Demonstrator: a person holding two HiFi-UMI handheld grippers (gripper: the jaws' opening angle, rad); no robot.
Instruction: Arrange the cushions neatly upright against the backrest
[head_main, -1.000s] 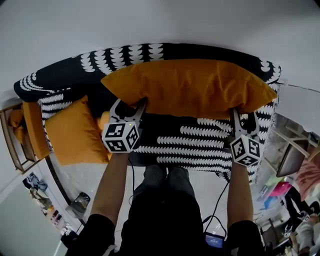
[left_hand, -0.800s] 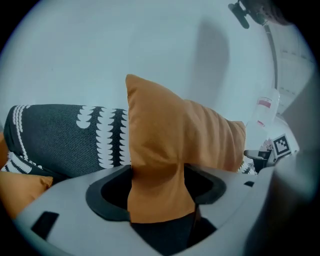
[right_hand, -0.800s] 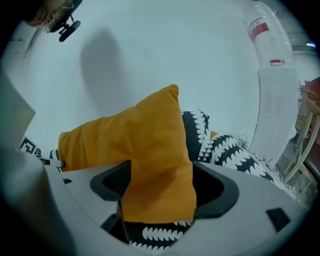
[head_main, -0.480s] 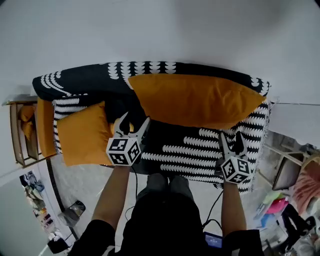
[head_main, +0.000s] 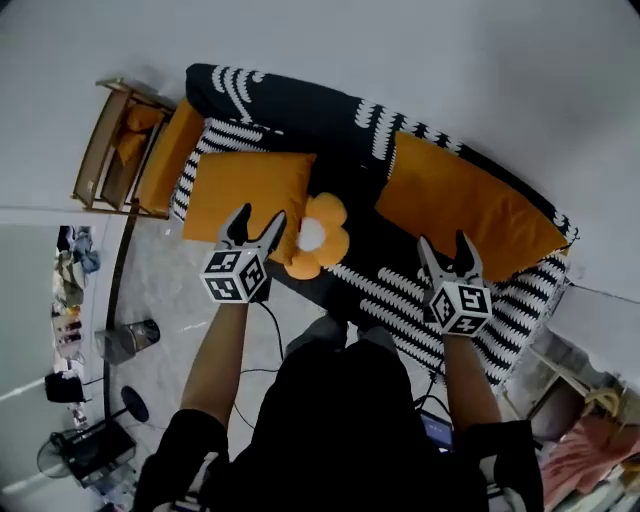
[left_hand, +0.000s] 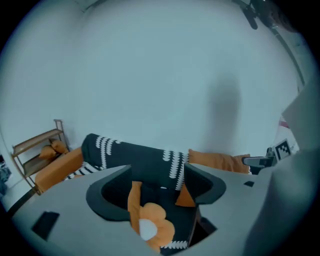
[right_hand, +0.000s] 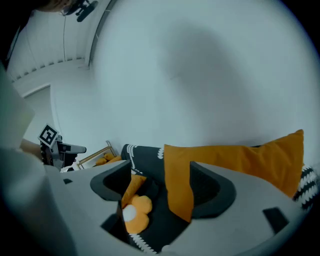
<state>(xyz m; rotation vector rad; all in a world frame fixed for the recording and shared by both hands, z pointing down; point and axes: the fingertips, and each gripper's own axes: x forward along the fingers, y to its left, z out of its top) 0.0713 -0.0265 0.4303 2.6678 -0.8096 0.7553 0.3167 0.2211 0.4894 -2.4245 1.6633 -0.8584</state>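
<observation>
A long orange cushion (head_main: 470, 205) (right_hand: 230, 155) leans upright against the backrest of the black-and-white patterned sofa (head_main: 300, 105) at the right. A square orange cushion (head_main: 240, 195) lies on the seat at the left. Beside it lies a flower-shaped orange cushion (head_main: 315, 237) (left_hand: 150, 227) (right_hand: 132, 212) with a white centre. My left gripper (head_main: 258, 218) (left_hand: 157, 187) hovers open over the square cushion's near edge, holding nothing. My right gripper (head_main: 444, 242) (right_hand: 162, 192) stands open and empty in front of the long cushion, apart from it.
A wooden shelf (head_main: 105, 150) holding orange items stands at the sofa's left end. Cables and dark equipment (head_main: 95, 445) lie on the pale floor at the lower left. A white wall runs behind the sofa. Clutter (head_main: 590, 440) sits at the lower right.
Both grippers let go of the long orange cushion and drew back from it. The view swung left, so the square and flower cushions now lie near the left gripper.
</observation>
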